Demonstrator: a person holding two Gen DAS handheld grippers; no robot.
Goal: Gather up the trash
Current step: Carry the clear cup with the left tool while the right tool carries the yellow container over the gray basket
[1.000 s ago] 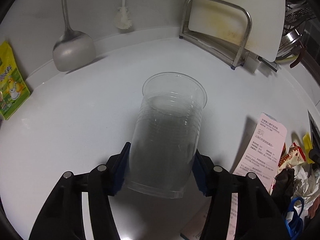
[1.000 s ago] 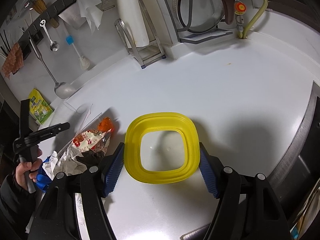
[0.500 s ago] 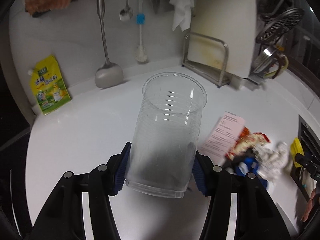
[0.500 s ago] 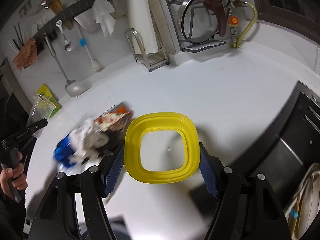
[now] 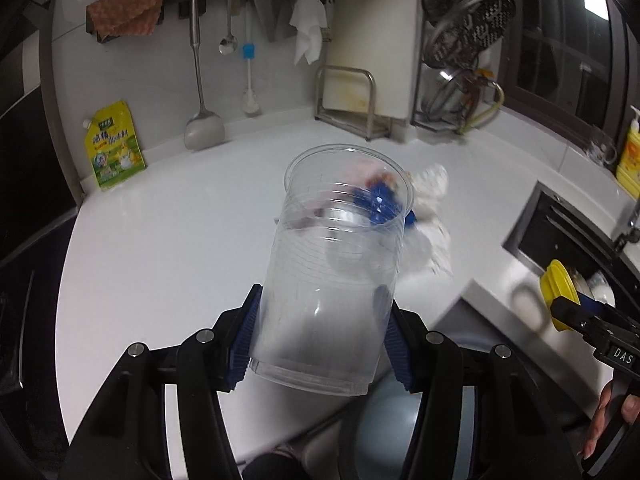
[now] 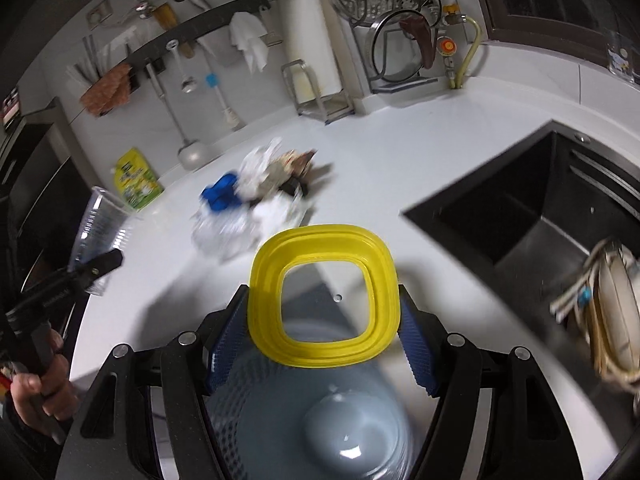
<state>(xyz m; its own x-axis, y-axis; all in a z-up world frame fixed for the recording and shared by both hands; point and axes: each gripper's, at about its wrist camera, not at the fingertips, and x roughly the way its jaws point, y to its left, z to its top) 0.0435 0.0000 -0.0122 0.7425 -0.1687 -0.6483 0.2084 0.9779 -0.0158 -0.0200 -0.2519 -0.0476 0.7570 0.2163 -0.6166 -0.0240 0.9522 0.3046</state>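
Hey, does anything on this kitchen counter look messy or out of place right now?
Yes. A loose heap of trash, crumpled white paper, a snack wrapper and something blue, lies in the middle of the white counter. Nothing looks spilled or broken.

trash pile motion-blurred, grey bin cut off below

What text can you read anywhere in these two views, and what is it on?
"DAS" - white letters on the black body of the right gripper, at the right edge of the left wrist view.
Yellow pouch against the wall: large characters and a cartoon print, too small to read.
Yellow bottle by the sink: label unreadable.
Snack wrapper in the trash pile: print blurred.
Nothing else legible.
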